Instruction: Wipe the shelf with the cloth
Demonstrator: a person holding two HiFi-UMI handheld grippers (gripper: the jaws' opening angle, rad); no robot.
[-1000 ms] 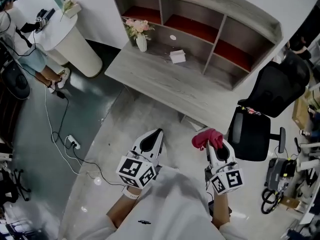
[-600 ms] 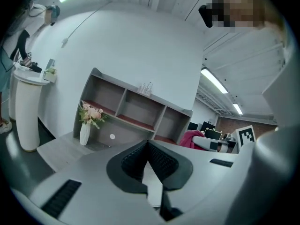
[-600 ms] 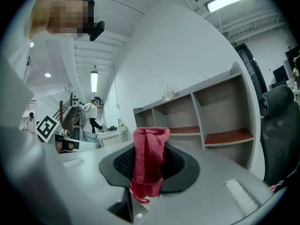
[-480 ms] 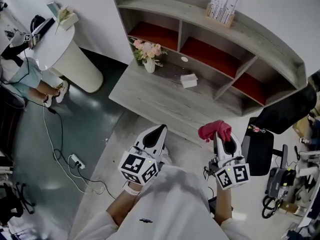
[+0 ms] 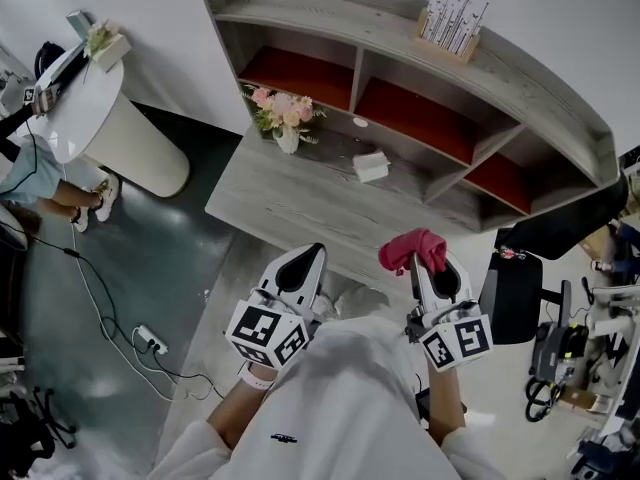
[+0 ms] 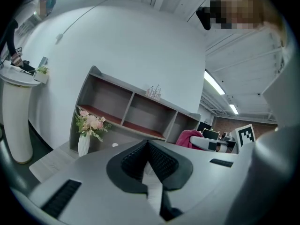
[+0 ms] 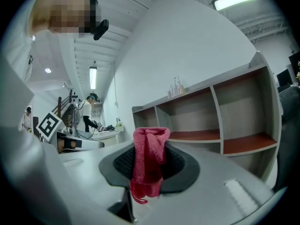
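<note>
A grey wooden shelf unit (image 5: pixel 520 73) with red-lined compartments stands on a grey desk (image 5: pixel 300 203) against the white wall. My right gripper (image 5: pixel 425 263) is shut on a bunched pink cloth (image 5: pixel 412 249), which sticks out past its tips; it hovers just short of the desk's near edge. The cloth (image 7: pixel 149 161) hangs between the jaws in the right gripper view, with the shelf (image 7: pixel 211 121) ahead. My left gripper (image 5: pixel 305 265) is shut and holds nothing, level with the right one, near the desk edge. The left gripper view shows the shelf (image 6: pixel 136 111) beyond its closed jaws.
On the desk stand a white vase of pink flowers (image 5: pixel 285 118) and a small white box (image 5: pixel 370 166). A holder with white items (image 5: pixel 450 18) sits on the shelf top. A black office chair (image 5: pixel 515 288) is at right, a round white table (image 5: pixel 90 98) and a person at left.
Both grippers stay shut and side by side, the right one keeping the cloth. The view has shifted slightly, so the desk and shelf sit a little further left and nearer the grippers.
</note>
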